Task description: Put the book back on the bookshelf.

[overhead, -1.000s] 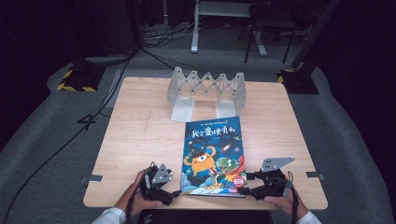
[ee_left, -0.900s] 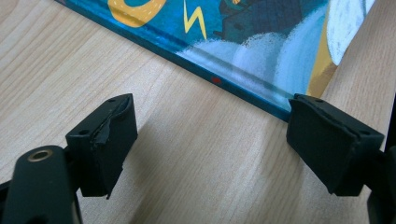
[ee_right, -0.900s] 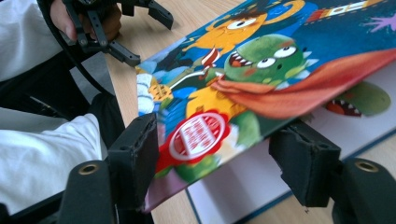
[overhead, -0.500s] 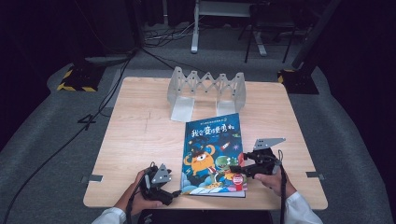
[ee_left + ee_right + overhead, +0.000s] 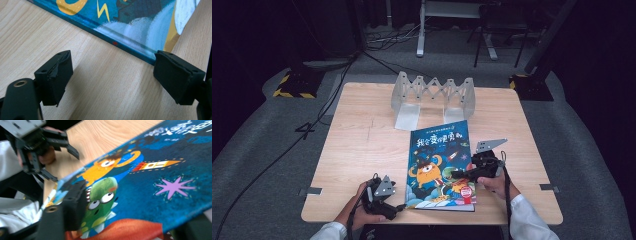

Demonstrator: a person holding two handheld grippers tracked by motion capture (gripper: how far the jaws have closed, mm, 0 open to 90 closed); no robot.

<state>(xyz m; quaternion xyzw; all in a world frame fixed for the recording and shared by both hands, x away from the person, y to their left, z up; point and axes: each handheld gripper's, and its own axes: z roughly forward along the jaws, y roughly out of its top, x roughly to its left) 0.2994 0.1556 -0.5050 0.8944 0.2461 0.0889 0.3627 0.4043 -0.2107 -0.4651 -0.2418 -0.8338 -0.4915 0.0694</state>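
My right gripper (image 5: 462,175) has just been closing over the book's (image 5: 439,162) right edge; left gripper (image 5: 399,206) gapes at its near-left corner.

Your high view looks forward and down over the whole table (image 5: 362,150). Your two gripper views sit close and low at the near edge, both sharing the book (image 5: 439,165) with it.

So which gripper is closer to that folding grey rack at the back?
Right. The right gripper sits over the book's right edge, farther up the table toward the rack; the left gripper stays at the near edge.
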